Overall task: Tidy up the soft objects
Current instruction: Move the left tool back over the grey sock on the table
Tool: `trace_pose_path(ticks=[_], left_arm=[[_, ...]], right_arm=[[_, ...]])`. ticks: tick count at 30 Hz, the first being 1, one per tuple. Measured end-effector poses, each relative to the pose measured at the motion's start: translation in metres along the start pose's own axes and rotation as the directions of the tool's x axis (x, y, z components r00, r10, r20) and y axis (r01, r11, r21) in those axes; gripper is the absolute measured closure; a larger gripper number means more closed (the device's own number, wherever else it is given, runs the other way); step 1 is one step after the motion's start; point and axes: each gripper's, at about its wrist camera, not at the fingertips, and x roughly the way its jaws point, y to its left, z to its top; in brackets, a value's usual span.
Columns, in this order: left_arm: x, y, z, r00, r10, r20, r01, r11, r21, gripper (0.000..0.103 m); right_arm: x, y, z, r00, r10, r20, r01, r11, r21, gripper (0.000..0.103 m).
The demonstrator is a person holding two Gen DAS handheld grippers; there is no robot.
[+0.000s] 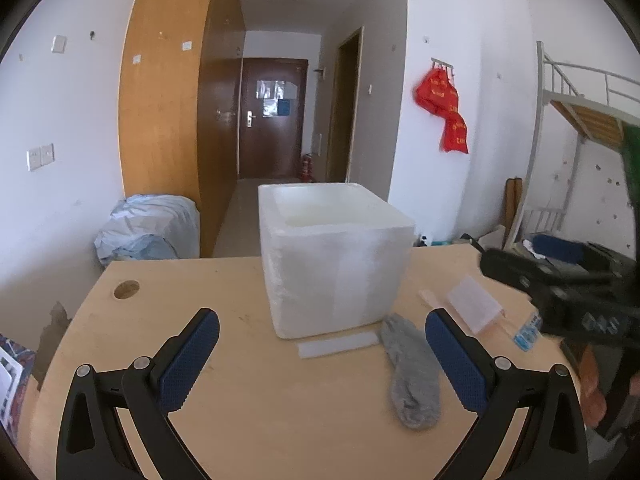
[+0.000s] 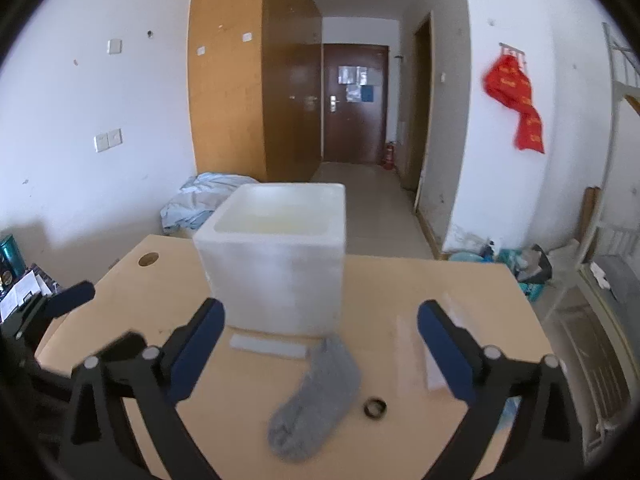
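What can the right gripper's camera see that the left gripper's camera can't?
Only the right wrist view shows a small dark ring beside the grey sock, and the open right gripper holding nothing.

Only the left wrist view shows the open left gripper, also holding nothing, and a bunk bed frame.

Both show the sock, the white foam box, the wooden table and the red cloth.

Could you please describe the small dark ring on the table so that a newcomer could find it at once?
Start at the white foam box on the wooden table. In front of it lies a grey sock, and the ring sits just right of it. It is the only small, dark, round object there.
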Motion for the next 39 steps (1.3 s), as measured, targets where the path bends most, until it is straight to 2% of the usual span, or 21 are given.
trace_pose_path(ticks=[3, 13, 20, 25, 31, 36, 39], left_arm=[[-0.002, -0.009, -0.006, 1.000, -0.012, -0.005, 0.012, 1.000, 0.024, 0.000], [-0.003, -0.038, -0.024, 0.997, -0.075, -0.022, 0.076, 0.995, 0.064, 0.000], [0.020, -0.069, -0.038, 0.984, -0.161, -0.081, 0.169, 0.980, 0.108, 0.000], [0.054, -0.090, -0.046, 0.981, -0.150, -0.127, 0.167, 0.975, 0.144, 0.000], [0.089, -0.102, -0.052, 0.974, -0.135, -0.182, 0.160, 0.979, 0.129, 0.000], [0.113, -0.111, -0.056, 0.966, -0.122, -0.230, 0.157, 0.978, 0.139, 0.000], [0.123, -0.113, -0.059, 0.967, -0.092, -0.240, 0.128, 0.982, 0.139, 0.000]], right_arm=[[-0.011, -0.005, -0.011, 0.999, -0.039, 0.001, 0.039, 0.999, 0.016, 0.002], [-0.040, -0.023, -0.042, 0.996, -0.087, -0.005, 0.087, 0.994, 0.067, 0.002], [-0.057, -0.040, -0.060, 0.992, -0.123, -0.008, 0.123, 0.988, 0.091, 0.002], [-0.054, -0.059, -0.072, 0.993, -0.109, -0.035, 0.112, 0.985, 0.130, 0.002], [-0.035, -0.079, -0.082, 0.994, -0.077, -0.073, 0.088, 0.982, 0.169, 0.002], [-0.022, -0.084, -0.076, 0.994, -0.055, -0.089, 0.069, 0.984, 0.163, 0.002], [-0.006, -0.088, -0.064, 0.992, -0.051, -0.112, 0.067, 0.987, 0.145, 0.002]])
